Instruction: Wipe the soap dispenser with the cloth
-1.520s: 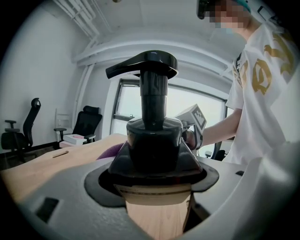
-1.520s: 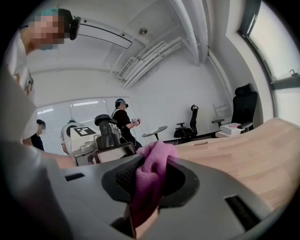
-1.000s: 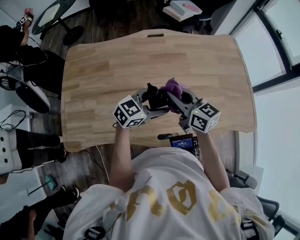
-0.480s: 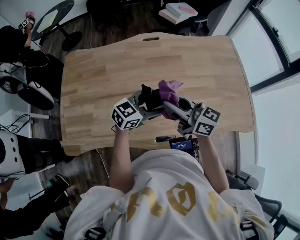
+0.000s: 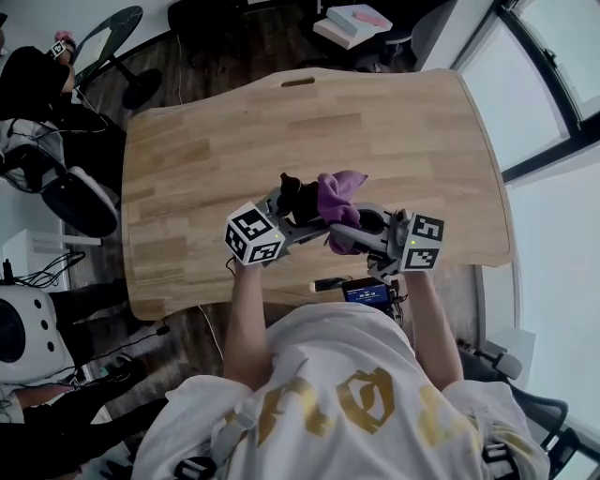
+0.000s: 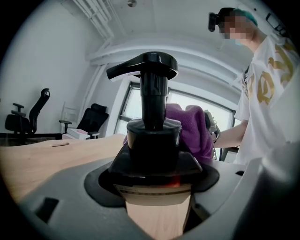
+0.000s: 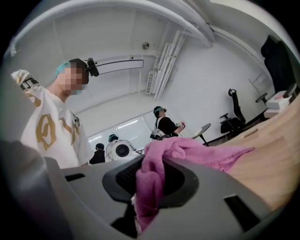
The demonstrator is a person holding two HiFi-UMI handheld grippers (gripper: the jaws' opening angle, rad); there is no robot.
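The left gripper (image 6: 152,197) clamps the lower body of a rigid black plastic pump-top soap dispenser (image 6: 152,140) over the near middle of the pale wooden desk (image 5: 403,131). The right gripper (image 7: 150,192) pinches a soft pink-purple cloth (image 7: 187,154) against the dispenser's right side. The smooth body is likely slippery, so a low hold suits.

The cloth (image 5: 339,187) now looser and lower beside the soap dispenser (image 5: 298,199).

A pale wooden table (image 5: 403,131) stands with stacked books (image 5: 361,21) and a black office chair (image 6: 92,123) beyond its far edge
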